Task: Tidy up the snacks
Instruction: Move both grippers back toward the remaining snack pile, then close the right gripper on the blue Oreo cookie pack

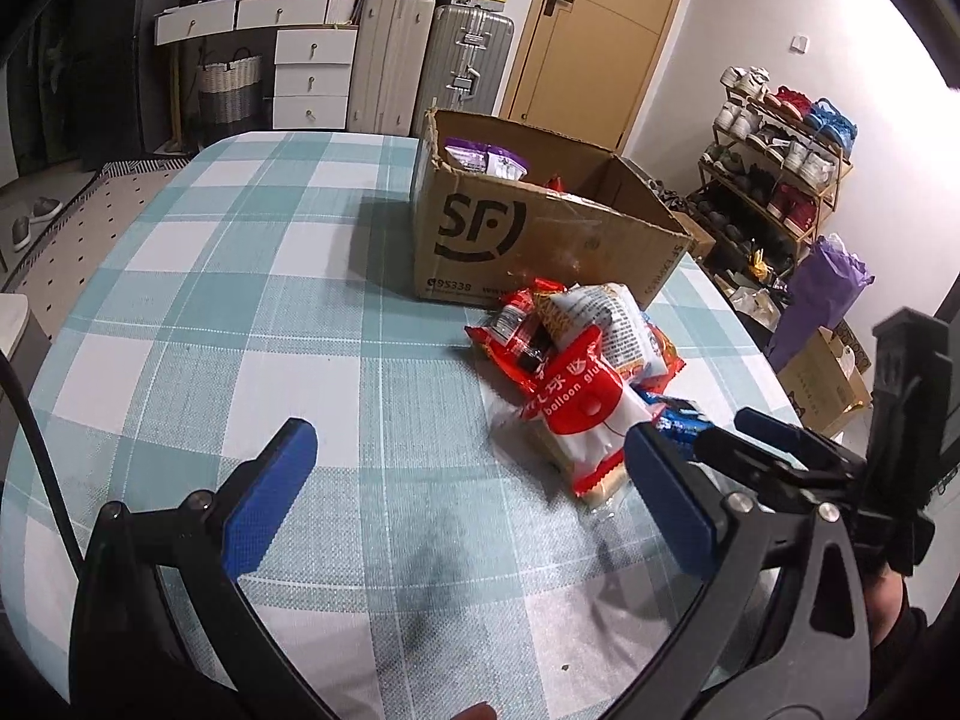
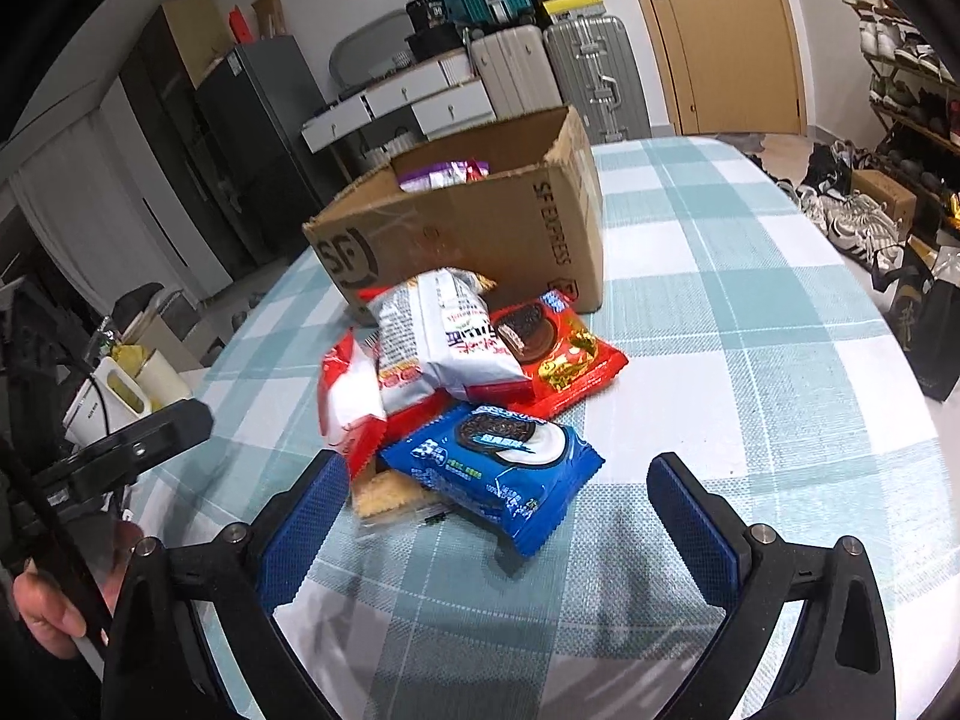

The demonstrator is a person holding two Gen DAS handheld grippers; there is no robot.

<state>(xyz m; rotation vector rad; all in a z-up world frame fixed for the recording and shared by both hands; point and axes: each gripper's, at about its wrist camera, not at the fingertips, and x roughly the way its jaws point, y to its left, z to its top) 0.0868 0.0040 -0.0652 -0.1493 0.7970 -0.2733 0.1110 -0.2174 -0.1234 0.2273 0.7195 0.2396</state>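
Right wrist view: right gripper (image 2: 498, 516) released, jaws straddling near blue cookie pack (image 2: 498, 474); next, clench, lift to far box (image 2: 480, 240).

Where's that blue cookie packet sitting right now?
In the right wrist view, the blue cookie packet lies on the checked tablecloth at the pile's near edge, between the open right gripper fingers.

Left gripper (image 1: 465, 468) spread wide, right gripper (image 2: 501, 495) spread wide, both low, empty
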